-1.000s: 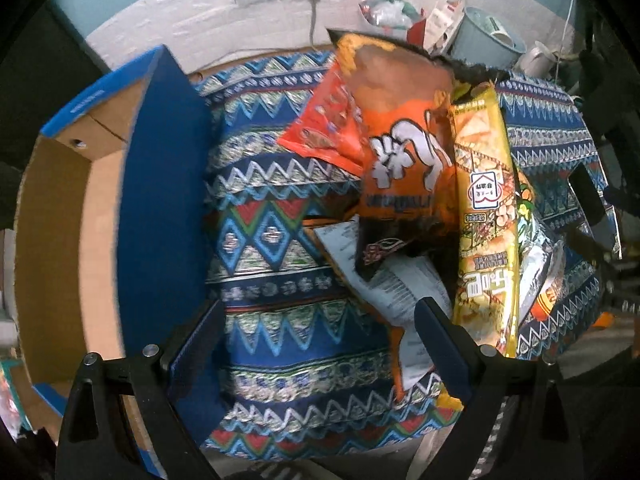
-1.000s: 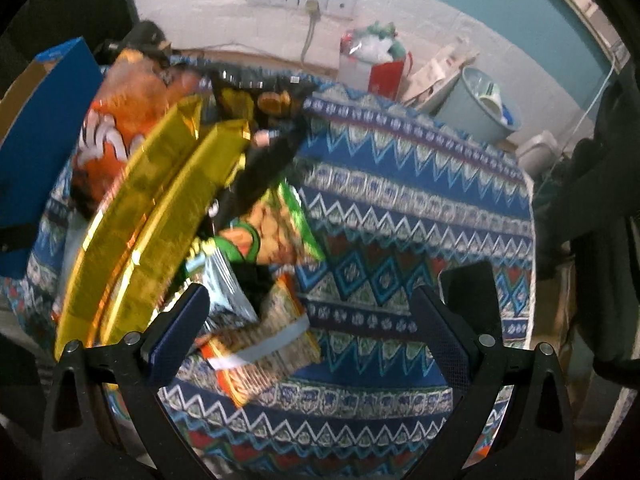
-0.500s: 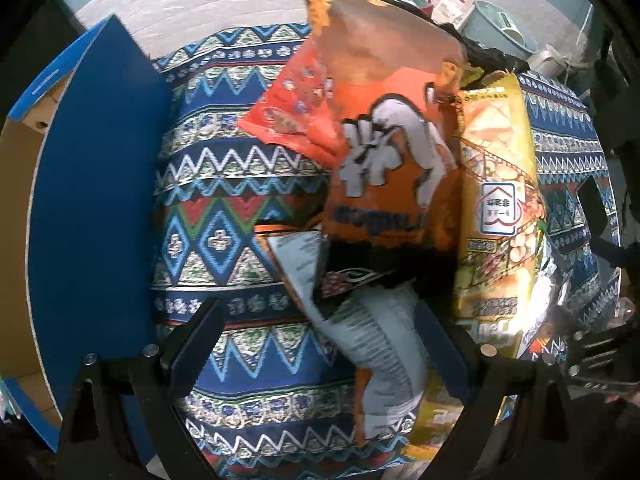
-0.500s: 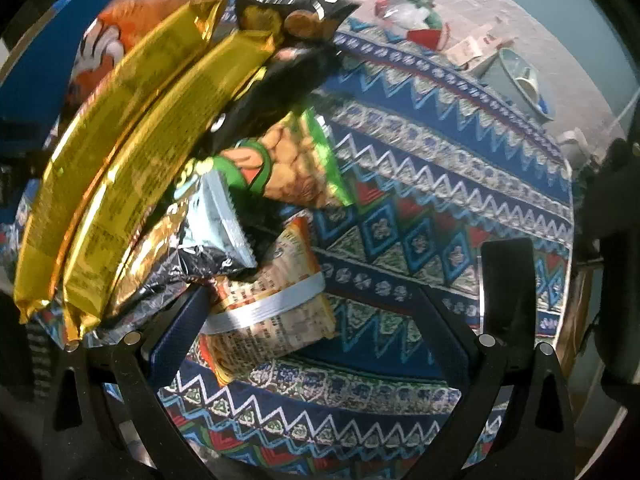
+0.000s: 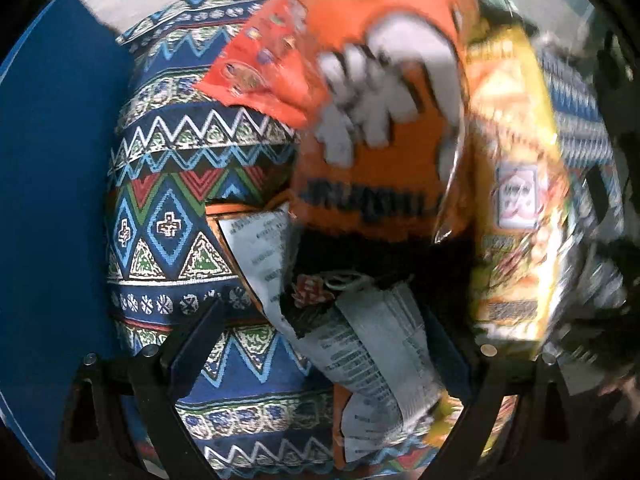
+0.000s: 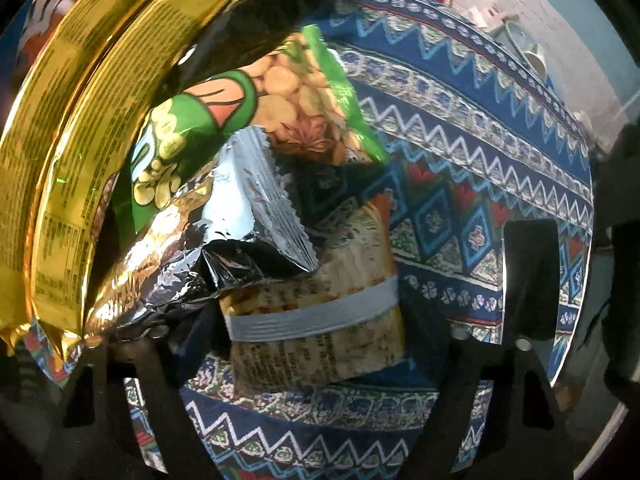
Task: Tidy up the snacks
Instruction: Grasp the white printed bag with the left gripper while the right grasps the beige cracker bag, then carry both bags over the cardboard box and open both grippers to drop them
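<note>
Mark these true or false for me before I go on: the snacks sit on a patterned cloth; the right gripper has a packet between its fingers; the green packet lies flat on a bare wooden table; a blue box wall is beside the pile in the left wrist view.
1. The snacks lie on a patterned cloth. True.
2. A tan packet with a white band lies between the fingers of the right gripper. True; its jaws are closing and not yet pressing.
3. The green packet lies flat on bare wood. False: it leans among other packets, over the cloth.
4. A blue box wall stands left of the pile. True.
5. The orange bag is inside the box. False: it is on the pile.
</note>
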### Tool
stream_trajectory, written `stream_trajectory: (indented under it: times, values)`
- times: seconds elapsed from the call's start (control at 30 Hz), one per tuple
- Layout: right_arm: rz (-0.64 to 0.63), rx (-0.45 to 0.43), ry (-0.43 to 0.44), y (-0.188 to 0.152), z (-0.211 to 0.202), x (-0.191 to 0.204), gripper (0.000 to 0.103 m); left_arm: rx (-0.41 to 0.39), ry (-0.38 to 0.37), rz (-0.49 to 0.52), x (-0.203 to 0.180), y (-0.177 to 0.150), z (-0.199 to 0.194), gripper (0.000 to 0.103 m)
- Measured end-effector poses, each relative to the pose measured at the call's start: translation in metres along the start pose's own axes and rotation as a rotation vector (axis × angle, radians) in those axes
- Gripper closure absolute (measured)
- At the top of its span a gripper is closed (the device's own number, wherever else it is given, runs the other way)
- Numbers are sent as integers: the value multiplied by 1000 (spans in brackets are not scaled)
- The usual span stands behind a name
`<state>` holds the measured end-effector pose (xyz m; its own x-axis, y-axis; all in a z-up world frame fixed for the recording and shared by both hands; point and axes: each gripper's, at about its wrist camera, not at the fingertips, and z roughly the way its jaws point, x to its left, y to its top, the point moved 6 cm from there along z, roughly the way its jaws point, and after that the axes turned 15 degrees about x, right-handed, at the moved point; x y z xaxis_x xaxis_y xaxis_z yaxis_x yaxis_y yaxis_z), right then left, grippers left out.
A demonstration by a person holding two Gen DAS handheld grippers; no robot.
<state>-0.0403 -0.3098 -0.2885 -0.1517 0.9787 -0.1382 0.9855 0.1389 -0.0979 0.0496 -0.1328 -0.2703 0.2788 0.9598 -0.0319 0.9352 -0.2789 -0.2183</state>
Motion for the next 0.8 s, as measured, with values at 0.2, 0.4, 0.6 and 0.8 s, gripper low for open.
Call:
stream_trajectory:
  times: [0.2,0.4,0.6,0.8]
  values:
    - [26,-1,4,-6,-6,-10,37,-17,73,90,-17,-5,2,42]
    - [45,-14,-35,-13,-23,-23,39,-26,67,84,-9,-16,0,61]
    - [89,-50,-51,-16,-40,-36,40,-28,95,90,10,-31,-14,68]
    - [136,-106,-65,-17,-64,-42,40,-54,156,92,24,-81,-35,69]
